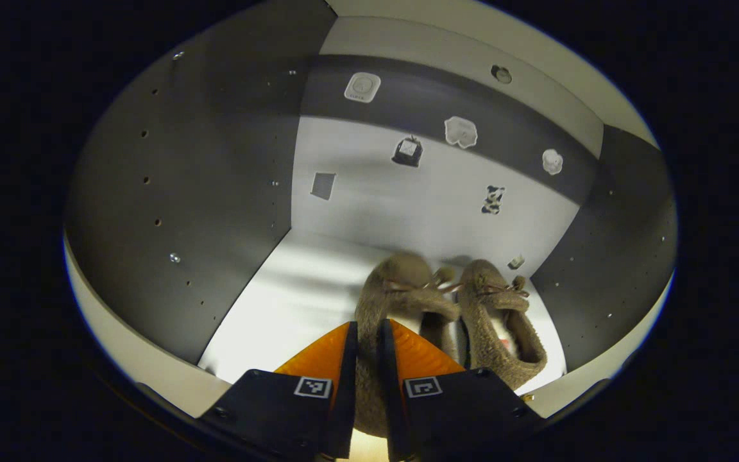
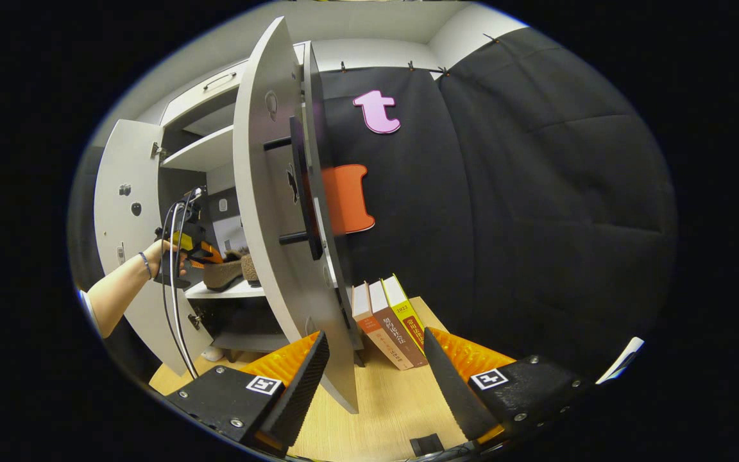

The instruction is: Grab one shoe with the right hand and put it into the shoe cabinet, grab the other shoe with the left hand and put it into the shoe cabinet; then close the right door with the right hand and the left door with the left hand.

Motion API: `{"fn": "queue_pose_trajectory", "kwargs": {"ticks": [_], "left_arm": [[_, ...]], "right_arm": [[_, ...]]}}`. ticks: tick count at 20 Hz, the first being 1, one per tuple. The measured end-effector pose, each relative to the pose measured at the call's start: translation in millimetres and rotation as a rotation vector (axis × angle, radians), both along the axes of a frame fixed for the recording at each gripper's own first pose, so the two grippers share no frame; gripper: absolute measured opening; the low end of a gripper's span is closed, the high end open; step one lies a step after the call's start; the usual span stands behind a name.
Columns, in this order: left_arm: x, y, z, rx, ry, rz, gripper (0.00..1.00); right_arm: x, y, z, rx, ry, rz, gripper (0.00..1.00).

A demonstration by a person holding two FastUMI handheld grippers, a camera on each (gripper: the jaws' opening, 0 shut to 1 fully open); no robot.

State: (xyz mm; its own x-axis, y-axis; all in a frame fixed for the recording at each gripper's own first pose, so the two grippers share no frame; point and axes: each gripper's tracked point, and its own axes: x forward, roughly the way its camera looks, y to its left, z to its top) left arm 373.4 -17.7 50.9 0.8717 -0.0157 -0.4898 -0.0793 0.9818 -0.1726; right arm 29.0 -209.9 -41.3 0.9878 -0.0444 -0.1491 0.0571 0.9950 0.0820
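Left tongs (image 1: 367, 359) clamped, right tongs (image 2: 376, 378) agape

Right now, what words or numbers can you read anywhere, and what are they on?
"2022": top of the spine of the yellow book, as far as I can tell.
Other spine text on the books: too small to read.
Print on the white sticker on the back wall of the cabinet: blurred, unreadable.
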Motion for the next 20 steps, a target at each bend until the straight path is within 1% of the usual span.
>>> {"fn": "queue_pose_trajectory", "kwargs": {"ticks": [1, 2, 4, 5, 7, 11, 12, 13, 14, 15, 17, 19, 20], "left_arm": [[-3, 3, 13, 0.008, -0.034, 0.002, 0.23], [-6, -1, 22, 0.009, -0.064, -0.005, 0.49], [-28, -9, 46, 0.005, -0.117, -0.029, 0.76], [-40, -10, 61, 0.014, -0.152, -0.034, 0.81], [-65, -14, 87, 0.035, -0.235, -0.050, 0.96], [-133, -17, 130, 0.071, -0.371, -0.069, 0.97], [-151, -16, 135, 0.088, -0.393, -0.067, 0.97], [-169, -16, 142, 0.109, -0.420, -0.071, 0.94], [-188, -14, 148, 0.132, -0.449, -0.078, 0.97], [-206, -12, 154, 0.156, -0.480, -0.083, 0.97], [-244, -5, 168, 0.184, -0.545, -0.072, 0.94], [-280, 5, 174, 0.190, -0.589, -0.059, 0.95], [-298, 13, 172, 0.191, -0.593, -0.045, 0.96]], "right_arm": [[0, 0, 0, -0.005, -0.003, 0.002, 0.92], [2, 0, 2, -0.010, -0.007, 0.004, 0.92], [4, 3, 1, -0.012, -0.008, 0.020, 0.92], [5, 6, 2, -0.013, -0.010, 0.030, 0.92], [7, 9, 4, -0.019, -0.016, 0.045, 0.92], [16, 6, 11, -0.048, -0.032, 0.059, 0.92], [18, 5, 12, -0.056, -0.035, 0.059, 0.92], [21, 4, 13, -0.067, -0.039, 0.060, 0.92], [23, 3, 15, -0.076, -0.042, 0.065, 0.92], [27, 3, 16, -0.080, -0.048, 0.069, 0.92], [32, 5, 21, -0.071, -0.061, 0.090, 0.92], [38, 11, 28, -0.070, -0.091, 0.118, 0.92], [41, 11, 32, -0.080, -0.107, 0.124, 0.92]]}}
